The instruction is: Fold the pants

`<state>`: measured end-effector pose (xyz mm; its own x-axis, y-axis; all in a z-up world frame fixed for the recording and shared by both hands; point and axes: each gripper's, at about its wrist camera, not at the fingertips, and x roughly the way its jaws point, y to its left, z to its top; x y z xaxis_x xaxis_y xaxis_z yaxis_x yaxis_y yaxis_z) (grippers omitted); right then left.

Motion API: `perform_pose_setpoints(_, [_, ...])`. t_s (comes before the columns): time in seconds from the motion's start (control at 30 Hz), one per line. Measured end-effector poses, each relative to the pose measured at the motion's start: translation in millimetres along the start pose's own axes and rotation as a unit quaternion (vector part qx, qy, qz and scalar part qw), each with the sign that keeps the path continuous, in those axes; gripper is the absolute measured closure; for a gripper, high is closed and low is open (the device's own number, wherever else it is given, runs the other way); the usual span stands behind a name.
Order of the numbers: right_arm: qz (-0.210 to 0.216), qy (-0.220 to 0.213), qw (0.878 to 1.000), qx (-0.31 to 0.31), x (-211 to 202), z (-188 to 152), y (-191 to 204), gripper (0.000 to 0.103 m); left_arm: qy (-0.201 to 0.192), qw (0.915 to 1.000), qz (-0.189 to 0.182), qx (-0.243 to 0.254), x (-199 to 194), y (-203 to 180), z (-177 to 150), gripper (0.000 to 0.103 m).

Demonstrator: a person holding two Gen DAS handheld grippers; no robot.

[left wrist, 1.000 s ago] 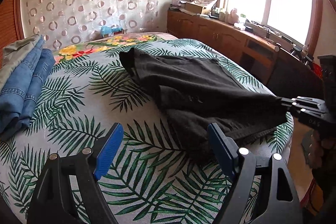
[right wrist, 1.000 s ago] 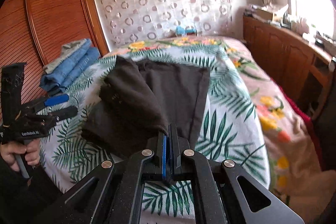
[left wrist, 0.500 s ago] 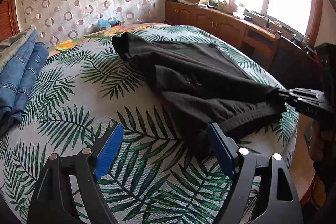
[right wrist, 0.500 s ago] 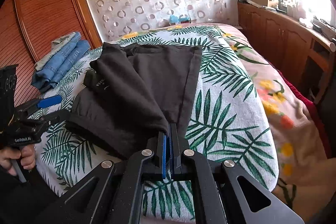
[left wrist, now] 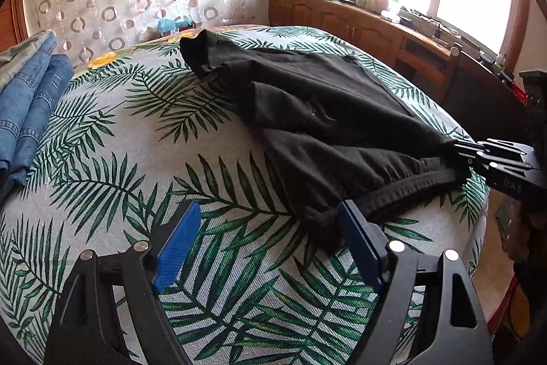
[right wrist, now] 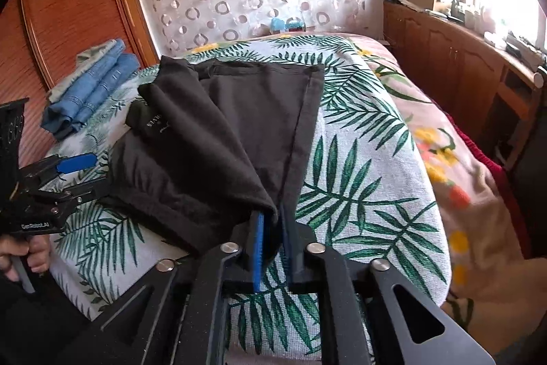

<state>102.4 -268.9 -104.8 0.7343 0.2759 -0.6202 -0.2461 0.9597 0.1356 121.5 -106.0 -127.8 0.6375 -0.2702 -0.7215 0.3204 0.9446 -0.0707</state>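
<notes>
1. Black pants [right wrist: 218,139] lie mid-frame on the palm-leaf bedspread [right wrist: 359,180], one leg folded over the other.
2. Right gripper [right wrist: 271,228] at bottom centre: jaws have just been opening, now a little apart, with the pants' corner still between them.
3. Left gripper [left wrist: 266,242] hangs wide apart at the pants' near edge, holding nothing.
4. Folded jeans [right wrist: 92,88] sit upper left, by the wooden wardrobe [right wrist: 68,5].
</notes>
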Motion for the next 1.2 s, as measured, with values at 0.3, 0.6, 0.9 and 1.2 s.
perform_pose_setpoints(0.3, [-0.012,-0.01,1.0,-0.025,-1.4,-5.5,7.2,0.075,0.003,0.9999,-0.007,-0.009,1.1,1.8,-0.4,0.02])
perform_pose_setpoints(0.6, [-0.002,-0.019,1.0,-0.016,-2.9,-10.3,4.0,0.067,0.003,0.9999,-0.008,-0.01,1.0,1.7,-0.5,0.02])
perform_pose_setpoints(0.9, [-0.035,-0.01,0.999,-0.038,-4.7,-10.2,14.3,0.063,0.002,0.9999,-0.01,-0.013,0.6,2.7,-0.5,0.02])
perform_pose_setpoints(1.2, [-0.036,-0.041,0.997,-0.051,-40.4,9.3,25.6,0.063,-0.046,0.9989,0.004,-0.011,-32.3,6.5,3.7,0.02])
